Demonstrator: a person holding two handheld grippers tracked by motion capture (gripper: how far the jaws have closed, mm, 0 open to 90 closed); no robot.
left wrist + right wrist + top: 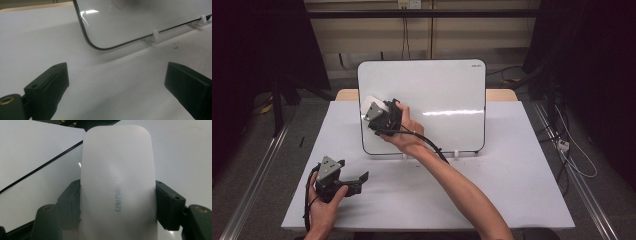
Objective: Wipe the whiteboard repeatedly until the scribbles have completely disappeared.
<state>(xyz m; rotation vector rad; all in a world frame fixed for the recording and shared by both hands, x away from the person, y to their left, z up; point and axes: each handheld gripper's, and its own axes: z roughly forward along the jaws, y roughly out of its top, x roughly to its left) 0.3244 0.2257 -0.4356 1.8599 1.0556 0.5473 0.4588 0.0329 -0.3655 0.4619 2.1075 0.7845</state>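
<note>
You have one whiteboard (437,100) standing tilted on two small white feet (154,37) on the surface (492,185), one white eraser (371,106), and two grippers, one in each hand.

The eraser sits between the jaws of your right gripper (379,114), up at the left edge of the whiteboard near its upper left corner. In the right gripper view the eraser (117,182) runs lengthwise up the middle, with a black jaw pressed against each long side of it and its far rounded end sticking out well past the jaw tips. Grey lettering shows on its back. The whiteboard's face and dark rim lie right behind it; whether the eraser's underside actually touches the board cannot be told.

So your right jaws are clenched on the eraser, held apart only by its width. Your right hand (404,132) wraps the gripper body, with the cable trailing down along your forearm.

Your left gripper (337,177) rests low over the near left part of the surface, well apart from the whiteboard. In the left gripper view its jaws stand wide apart with nothing between them, just bare surface, and the whiteboard's lower rounded corner (93,45) lies ahead of them.
</note>
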